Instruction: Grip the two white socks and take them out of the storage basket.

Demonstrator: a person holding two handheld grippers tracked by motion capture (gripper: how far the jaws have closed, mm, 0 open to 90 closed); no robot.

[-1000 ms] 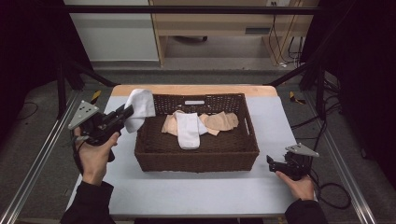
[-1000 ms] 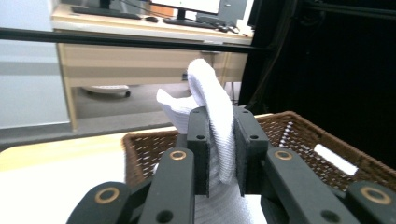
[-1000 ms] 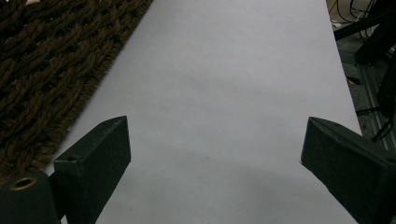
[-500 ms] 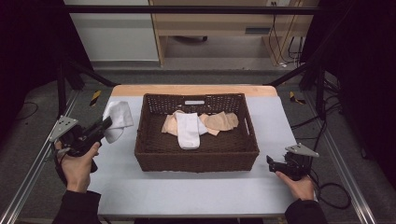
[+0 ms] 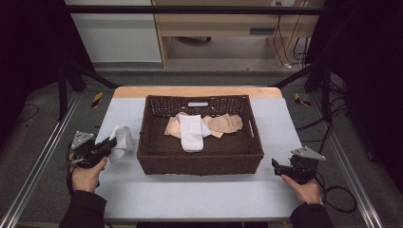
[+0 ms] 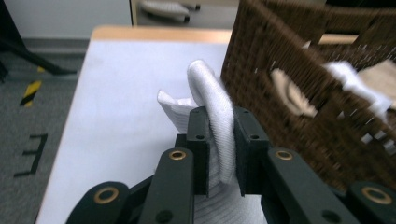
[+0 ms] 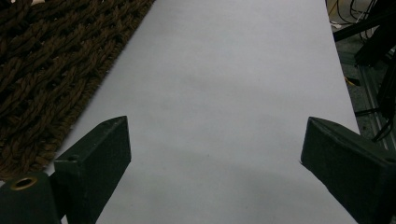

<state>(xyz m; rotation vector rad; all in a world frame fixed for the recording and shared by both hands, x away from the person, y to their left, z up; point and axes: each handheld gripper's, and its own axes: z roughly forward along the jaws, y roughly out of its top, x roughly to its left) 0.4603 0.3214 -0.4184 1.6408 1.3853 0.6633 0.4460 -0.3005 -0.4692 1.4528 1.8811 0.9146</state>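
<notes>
Since a second ago: left gripper [image 5: 107, 146] with its white sock [image 5: 121, 141] carried off the top-left corner of the wicker basket [image 5: 199, 164], down and leftward to the table's left margin, now just beside the basket's left wall; right gripper [image 5: 280, 167] unmoved near the front-right corner. Hard to make out: whether the white sock touches the table [image 5: 199, 199] or hangs just above it, from the high view; lower end of that sock cut off behind the jaws and the bottom edge in the left gripper view. Basket wall [image 6: 299, 93] blurred in that view, pale cloth showing through its weave only as smears. Inside the basket, a second white sock [image 5: 192, 133] lying over beige socks [image 5: 223, 124], their number unclear where they overlap. Right hand [image 5: 304, 190] partly cut by the bottom edge; left hand [image 5: 86, 173] wrapped round its gripper's handle. Left fingers [image 6: 250, 154] nearly closed, clamped on a fold of the white sock [image 6: 212, 107], cloth rising between the pads and bulging above them. Right gripper [image 7: 212, 154] with fingers [image 7: 98, 158] spread wide, nothing between them, bare table [image 7: 224, 93] beneath, basket's woven wall [image 7: 46, 70] close at the view's left, untouched.
</notes>
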